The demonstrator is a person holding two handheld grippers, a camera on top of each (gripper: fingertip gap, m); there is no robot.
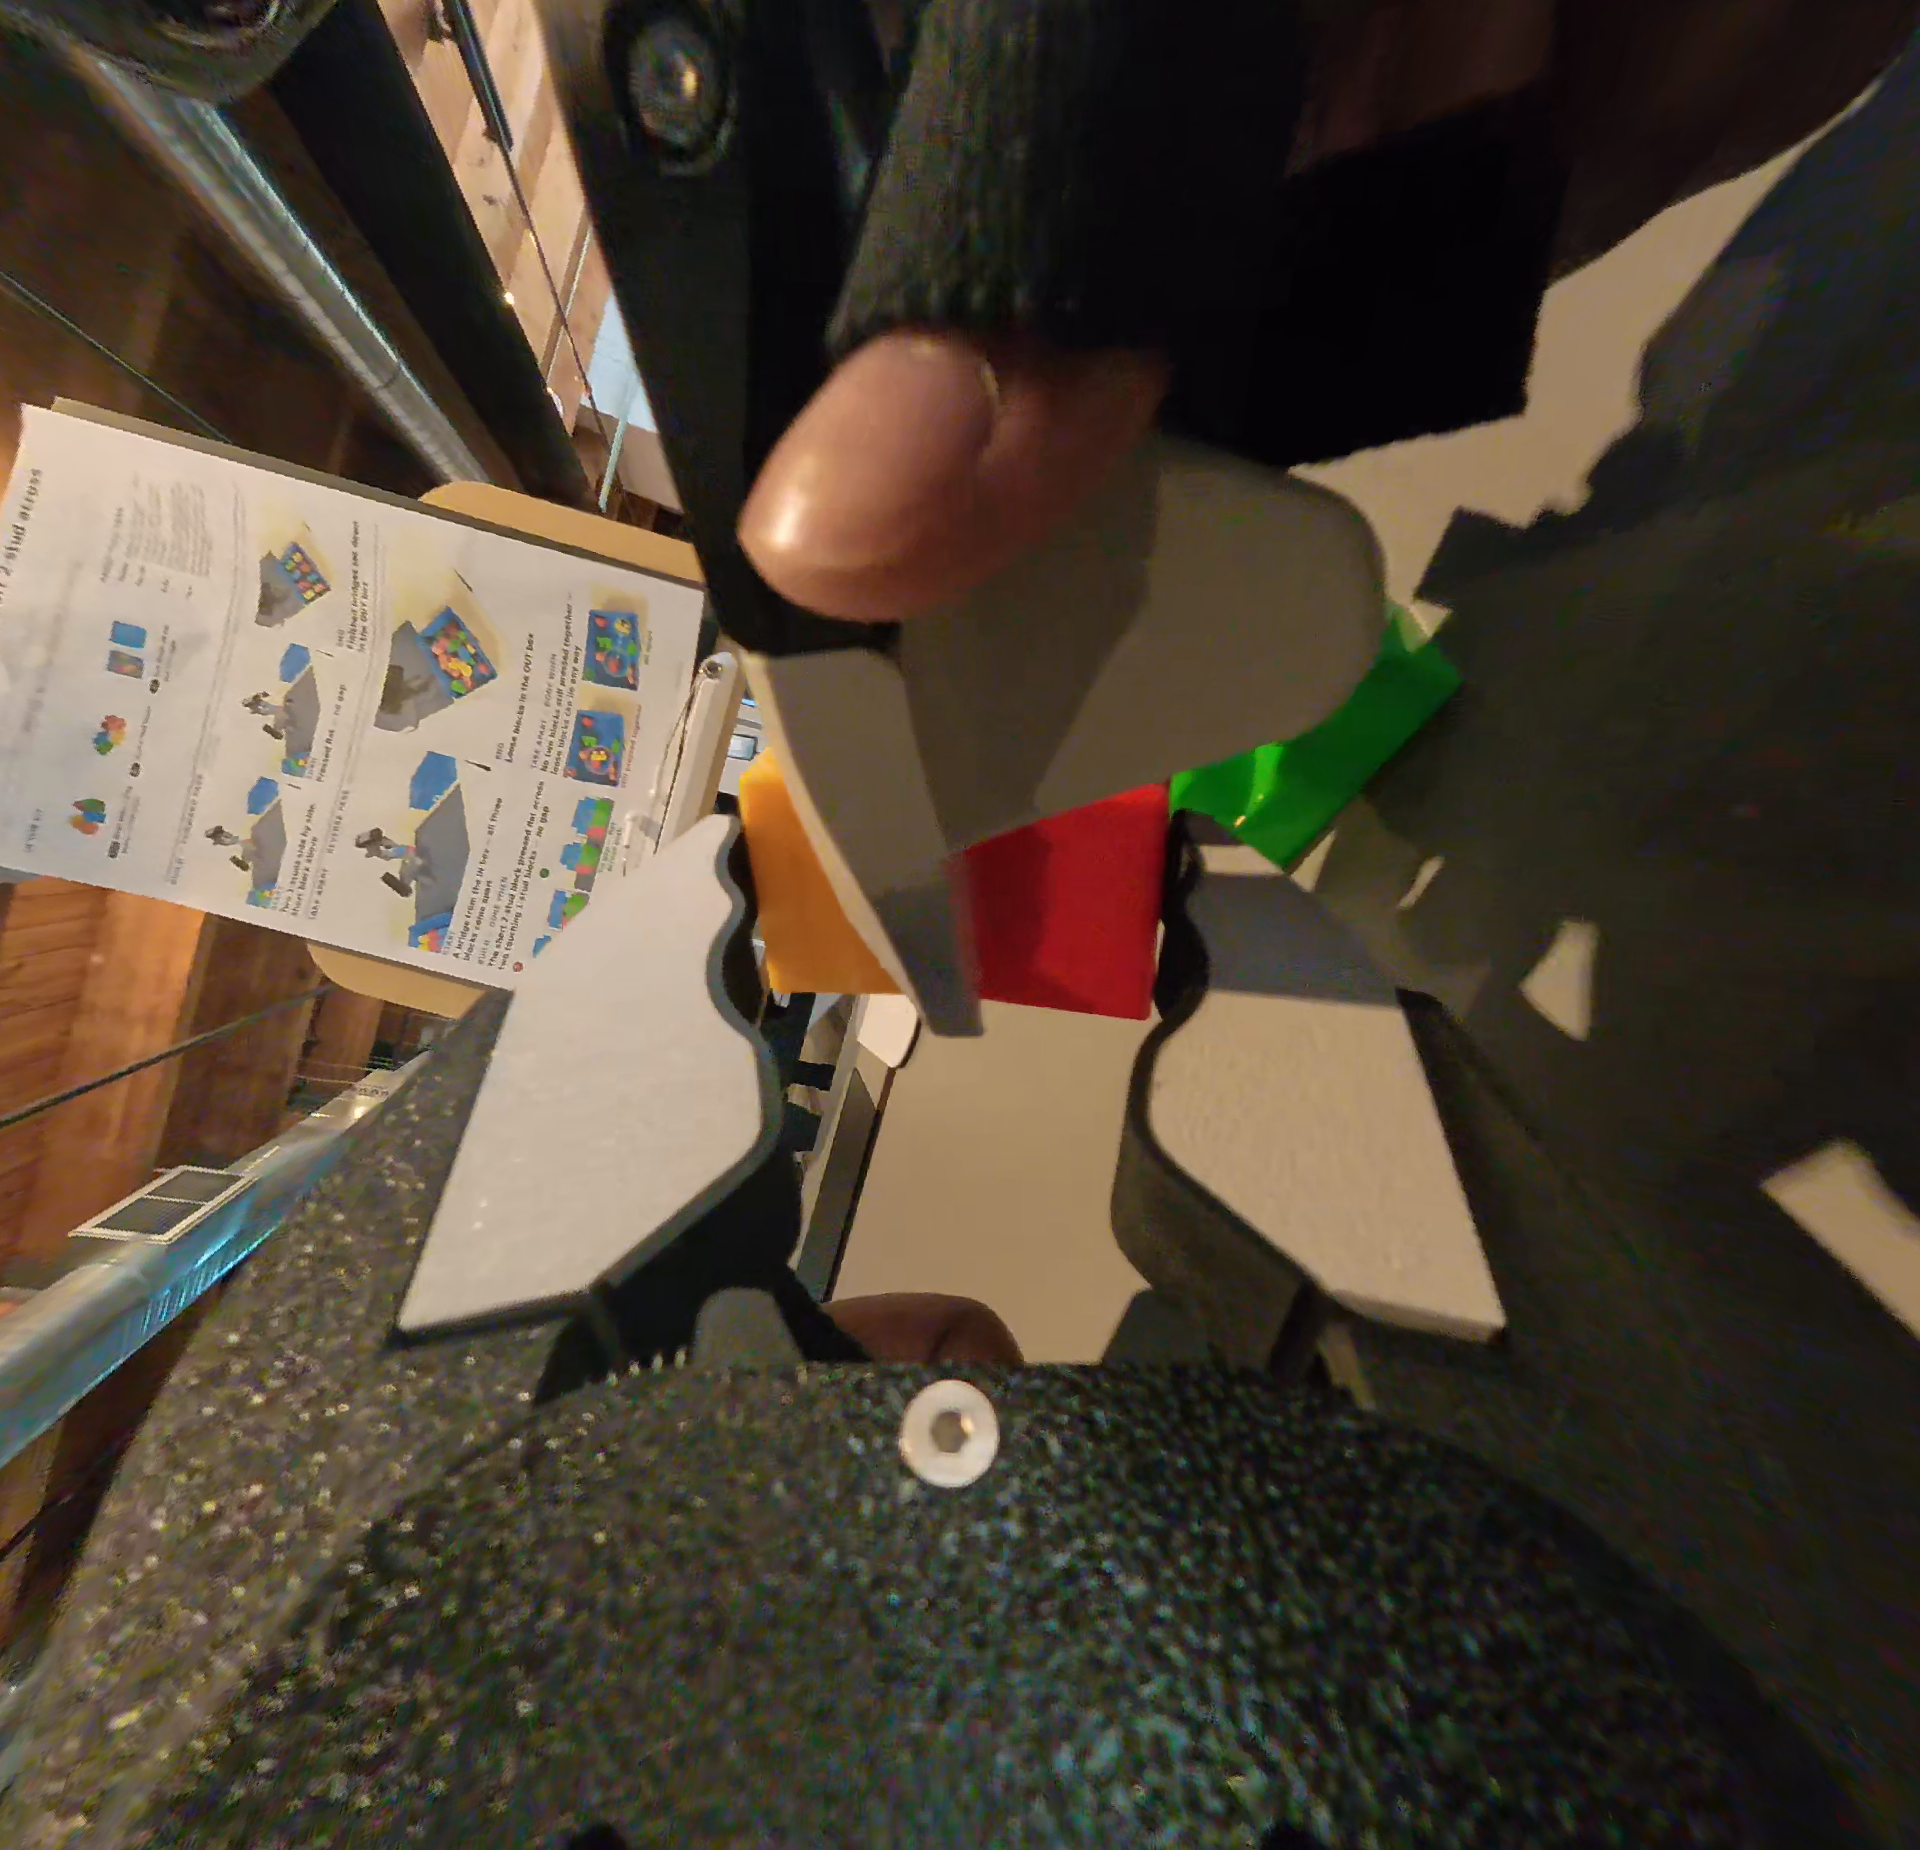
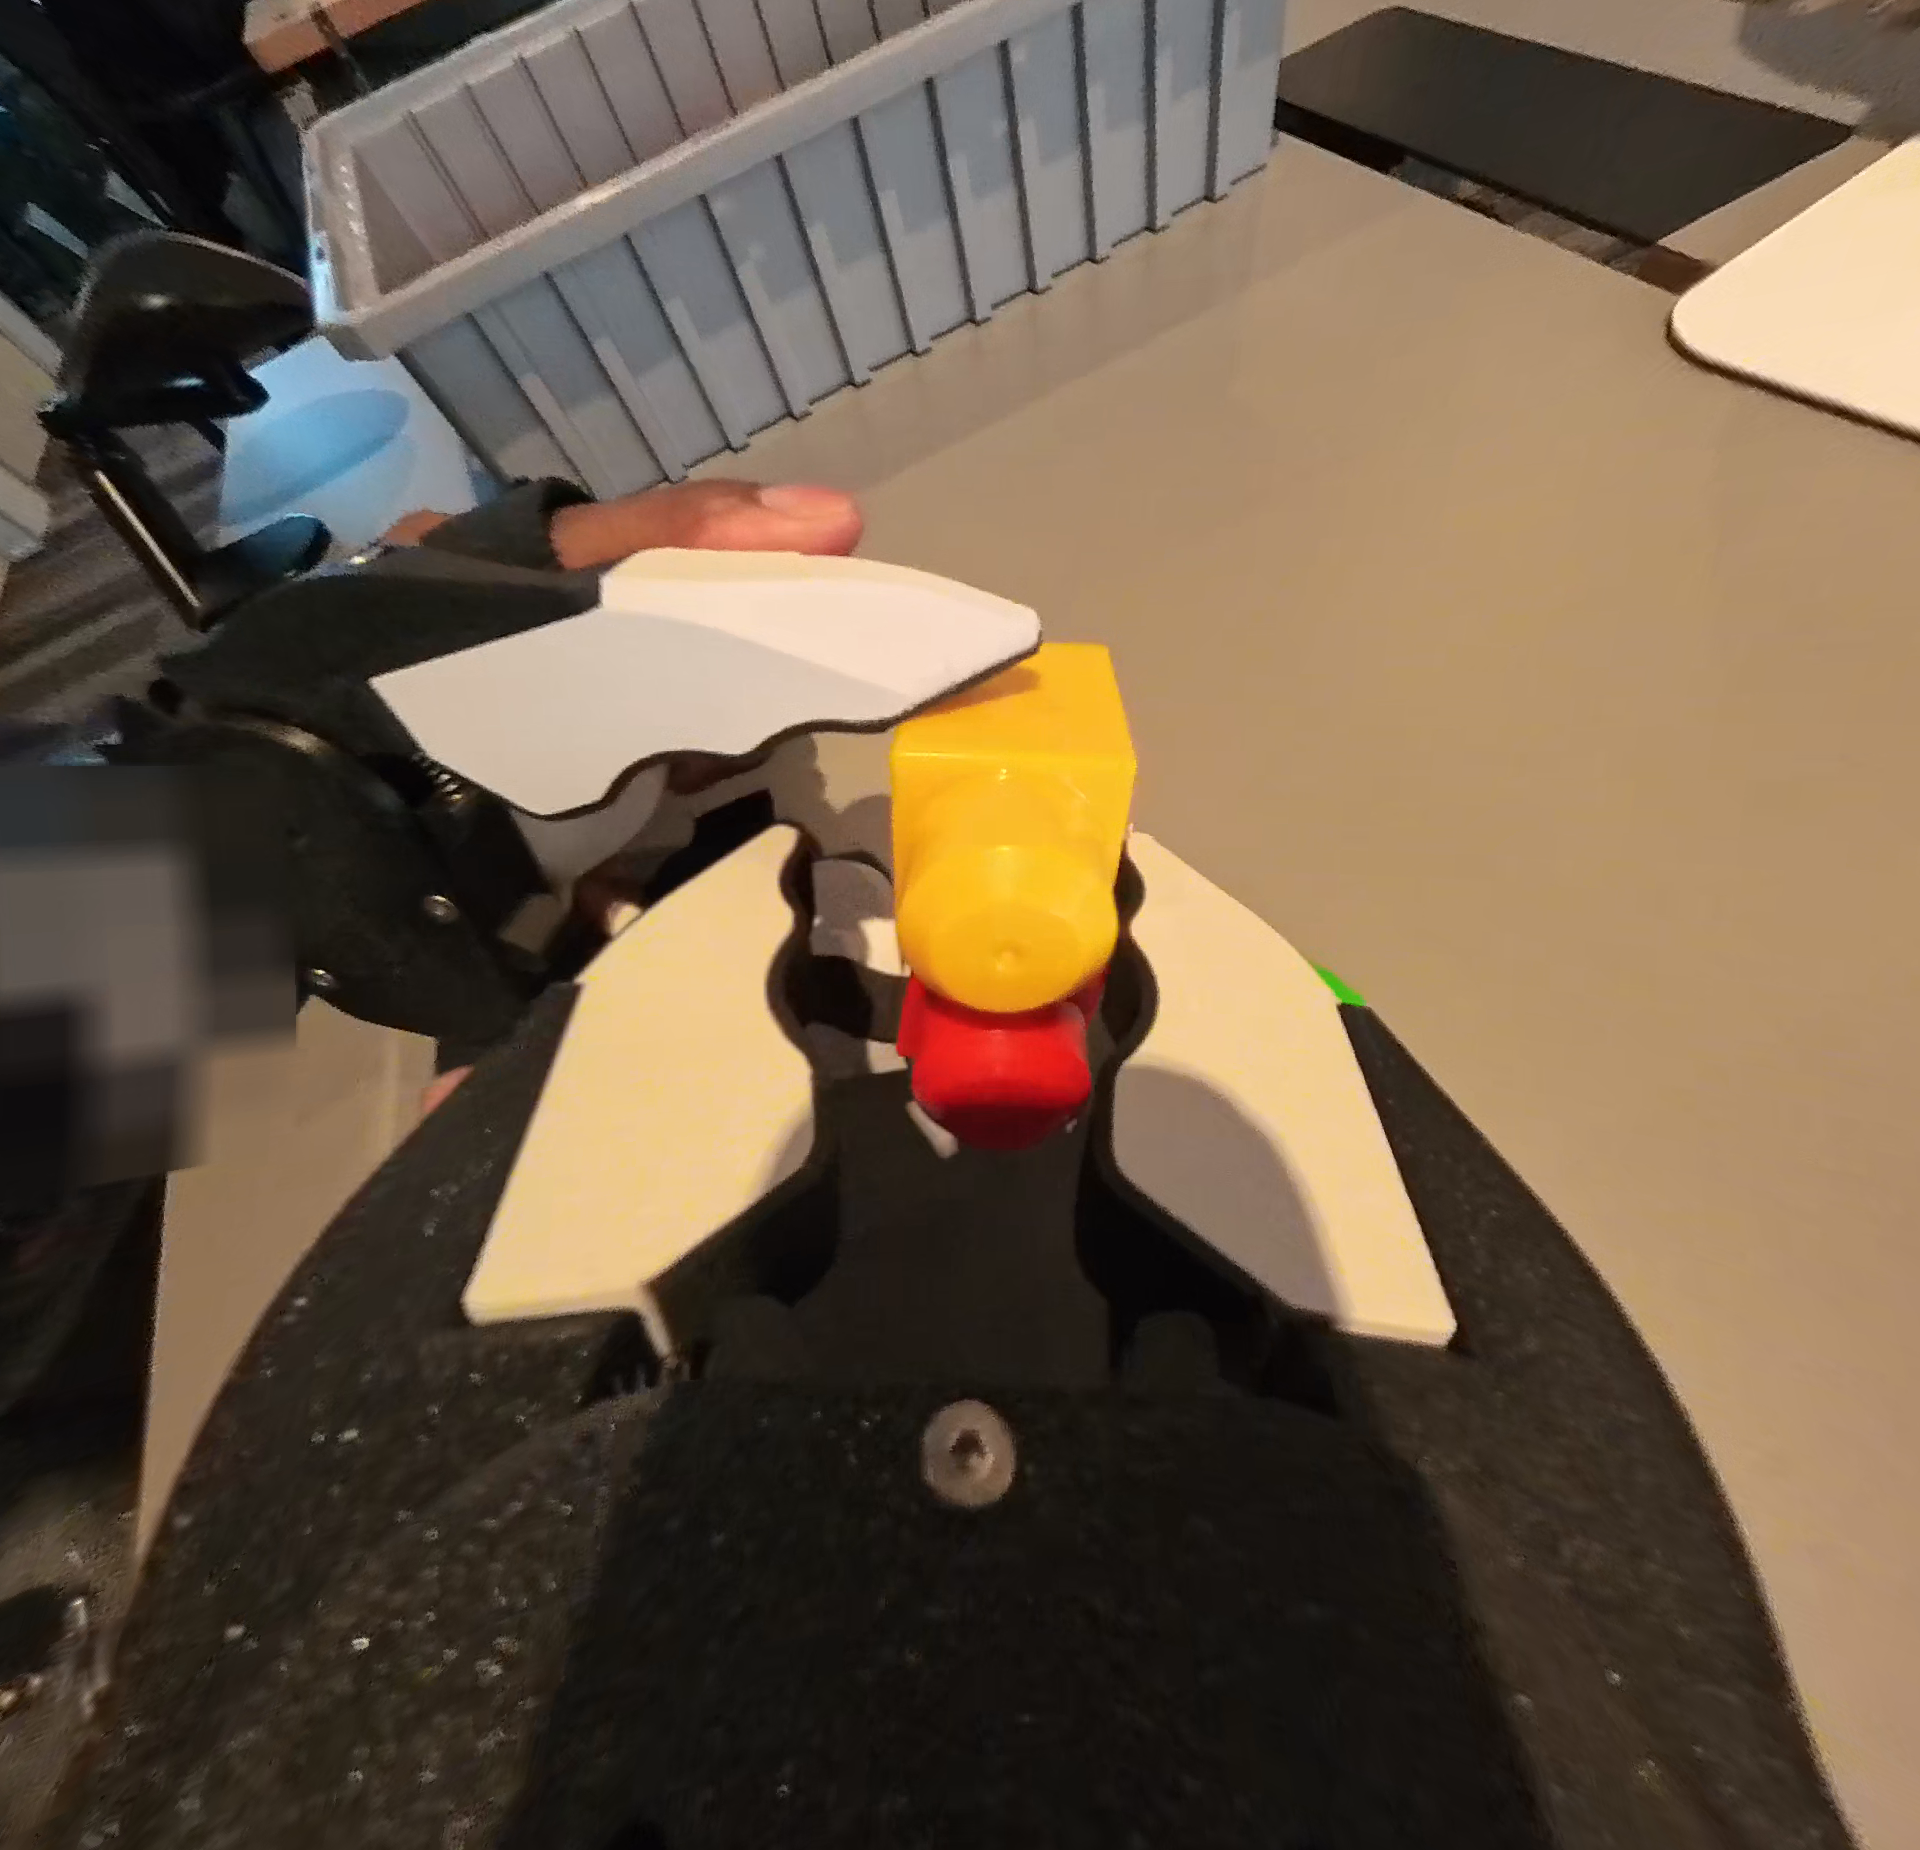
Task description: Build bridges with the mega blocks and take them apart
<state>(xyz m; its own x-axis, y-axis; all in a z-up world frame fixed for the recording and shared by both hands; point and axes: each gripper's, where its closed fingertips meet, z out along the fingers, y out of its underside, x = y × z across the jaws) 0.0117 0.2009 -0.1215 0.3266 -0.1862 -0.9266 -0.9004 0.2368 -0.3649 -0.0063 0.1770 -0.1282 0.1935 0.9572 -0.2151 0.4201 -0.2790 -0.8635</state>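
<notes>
Left hand-held gripper point(image 1: 961, 959): black granular body, two pale grey flat fingers. It is tilted steeply, so the room behind it appears rotated. Its fingers close on the outer faces of a small assembly of plastic mega blocks held in the air, off the table.

Assembly, left wrist view: a yellow-orange plastic block point(image 1: 805, 907) at the left finger, a red plastic block point(image 1: 1070, 907) touching it and meeting the right finger, and a glossy green plastic block point(image 1: 1309, 761) beyond the red one, toward the upper right.

Right hand-held gripper point(image 2: 961, 969): same build, cream-white fingers. It is angled forward and down over the beige table point(image 2: 1455, 657). Its fingers pinch the same assembly from the stud side: the yellow block point(image 2: 1013, 761) with its round stud facing the camera, and the red block point(image 2: 997, 1078) directly below it, deep between the fingers. A sliver of green point(image 2: 1345, 988) shows just past the right finger's outer edge.

The two hand-held grippers cross at the blocks; each one's fingers show in the other's view, overlapping the yellow block.

A bare fingertip point(image 1: 883, 491) protrudes from a black knit fingerless glove on the right tool's handle.

Grey ribbed plastic bin point(image 2: 790, 242): toward the far-left part of the table.

Printed instruction sheet point(image 1: 312, 699) on a board: background, left wrist view.
</notes>
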